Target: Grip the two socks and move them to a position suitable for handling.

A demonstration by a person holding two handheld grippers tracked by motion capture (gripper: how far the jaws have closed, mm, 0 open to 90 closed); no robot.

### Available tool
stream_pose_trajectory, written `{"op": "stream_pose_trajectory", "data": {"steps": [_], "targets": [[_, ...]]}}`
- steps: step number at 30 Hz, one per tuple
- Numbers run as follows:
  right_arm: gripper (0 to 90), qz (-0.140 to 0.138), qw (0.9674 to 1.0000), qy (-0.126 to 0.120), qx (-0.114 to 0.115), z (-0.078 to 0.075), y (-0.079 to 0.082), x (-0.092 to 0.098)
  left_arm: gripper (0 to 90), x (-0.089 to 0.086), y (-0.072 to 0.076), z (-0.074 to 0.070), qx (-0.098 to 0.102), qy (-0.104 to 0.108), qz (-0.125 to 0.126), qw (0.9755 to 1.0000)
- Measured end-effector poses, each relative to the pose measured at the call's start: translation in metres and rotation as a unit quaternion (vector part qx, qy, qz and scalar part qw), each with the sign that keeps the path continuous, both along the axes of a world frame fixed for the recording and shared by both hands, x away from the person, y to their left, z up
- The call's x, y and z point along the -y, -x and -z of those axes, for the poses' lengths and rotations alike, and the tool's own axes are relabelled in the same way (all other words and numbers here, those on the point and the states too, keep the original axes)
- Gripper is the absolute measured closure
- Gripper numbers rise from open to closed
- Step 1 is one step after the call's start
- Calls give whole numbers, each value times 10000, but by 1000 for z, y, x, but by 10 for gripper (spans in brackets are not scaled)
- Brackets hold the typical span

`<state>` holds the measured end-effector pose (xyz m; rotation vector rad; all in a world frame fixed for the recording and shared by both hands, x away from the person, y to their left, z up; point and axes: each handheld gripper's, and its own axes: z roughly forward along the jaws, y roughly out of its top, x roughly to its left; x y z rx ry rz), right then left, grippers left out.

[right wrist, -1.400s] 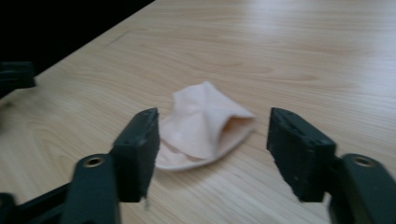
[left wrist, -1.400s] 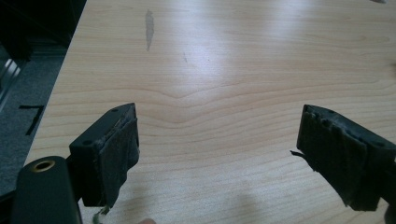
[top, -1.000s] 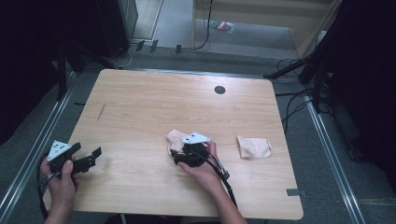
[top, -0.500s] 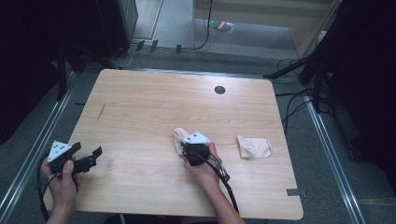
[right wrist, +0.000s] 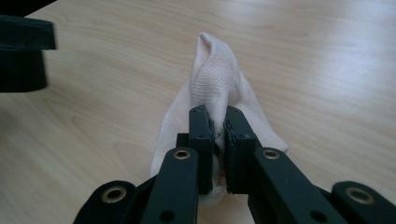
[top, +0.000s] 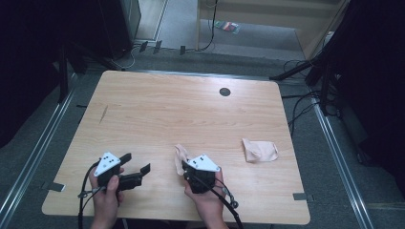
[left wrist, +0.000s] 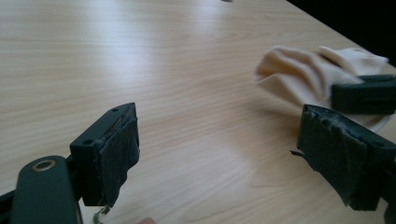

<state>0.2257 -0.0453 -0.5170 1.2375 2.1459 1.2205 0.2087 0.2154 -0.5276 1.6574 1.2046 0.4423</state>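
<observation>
One wide wooden tabletop point(top: 157, 114) carries everything, with a small dark round hole point(top: 224, 91) near its far edge. Toward the near edge, the left gripper point(top: 135, 166) is held in the person's left hand point(top: 106, 200), its fingers point(left wrist: 108, 154) spread wide with nothing between them above bare wood. The right gripper point(top: 187, 167) sits beside it near the middle of the near edge; its fingers point(right wrist: 201, 140) have just been closing and now pinch a pale pink sock point(right wrist: 217, 79), bunching the cloth up off the wood. A second pale sock point(top: 259, 150) lies flat well apart to the right.
</observation>
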Motion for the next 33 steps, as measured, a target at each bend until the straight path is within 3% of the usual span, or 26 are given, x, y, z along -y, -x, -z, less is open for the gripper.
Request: {"op": "stream_pose_trajectory", "data": {"steps": [4, 7, 10, 11, 13, 14, 15, 16, 17, 18, 19, 20, 22, 23, 24, 25, 26, 29, 30, 31, 33], "targets": [[818, 59, 10000, -2, -1, 9, 11, -7, 156, 13, -2, 6, -126, 42, 107, 9999], [582, -77, 9995, -97, -300, 22, 11, -12, 172, 14, -4, 9, -126, -18, 146, 9998], [604, -40, 9997, -170, -165, 17, 11, -7, 274, 13, -4, 10, -87, -120, 64, 9999], [672, -185, 9997, -157, 59, 9, 13, -5, 300, 9, -5, 9, -66, -159, 37, 9998], [709, -638, 9979, -132, 32, 5, 15, -9, 322, 6, -5, 9, -72, -166, -13, 9998], [709, -638, 9979, -132, 32, 5, 15, -9, 335, 6, -5, 9, -72, -166, -13, 9998], [715, -869, 9961, 116, 116, 8, 17, -20, 347, 5, -6, 9, -93, -114, -21, 9999], [715, -869, 9961, 116, 116, 8, 17, -20, 360, 5, -6, 9, -93, -114, -21, 9999], [651, -1000, 9939, 446, 145, 15, 15, -30, 364, 7, -6, 9, -113, -124, 46, 9998], [621, -1058, 9924, 604, 176, 18, 15, -33, 363, 8, -5, 10, -131, -136, 112, 9998], [621, -1058, 9924, 604, 176, 18, 15, -33, 359, 8, -5, 10, -131, -136, 112, 9998], [627, -1022, 9876, 1133, 371, 25, 14, -37, 357, 12, -4, 10, -152, -152, 198, 9996], [693, -966, 9858, 1298, 451, 28, 13, -37, 367, 14, -5, 10, -181, -157, 316, 9992], [755, -927, 9863, 1295, 434, 28, 13, -35, 377, 14, -6, 10, -198, -142, 390, 9989], [755, -927, 9863, 1295, 434, 28, 13, -35, 385, 14, -6, 10, -198, -142, 390, 9989], [839, -884, 9892, 1103, 401, 26, 12, -31, 389, 16, -7, 11, -278, -103, 465, 9985], [859, -862, 9905, 1010, 366, 24, 11, -29, 388, 18, -7, 11, -327, -131, 508, 9981], [873, -699, 9962, 497, 148, 19, 7, -20, 343, 27, -7, 14, -552, -211, 658, 9961], [873, -699, 9962, 497, 148, 19, 7, -20, 336, 27, -7, 14, -552, -211, 658, 9961], [877, -561, 9982, 185, 77, 16, 5, -14, 333, 36, -7, 17, -719, -262, 771, 9941], [877, -436, 9990, -23, 100, 13, 4, -9, 255, 45, -6, 18, -812, -278, 912, 9921]]}}
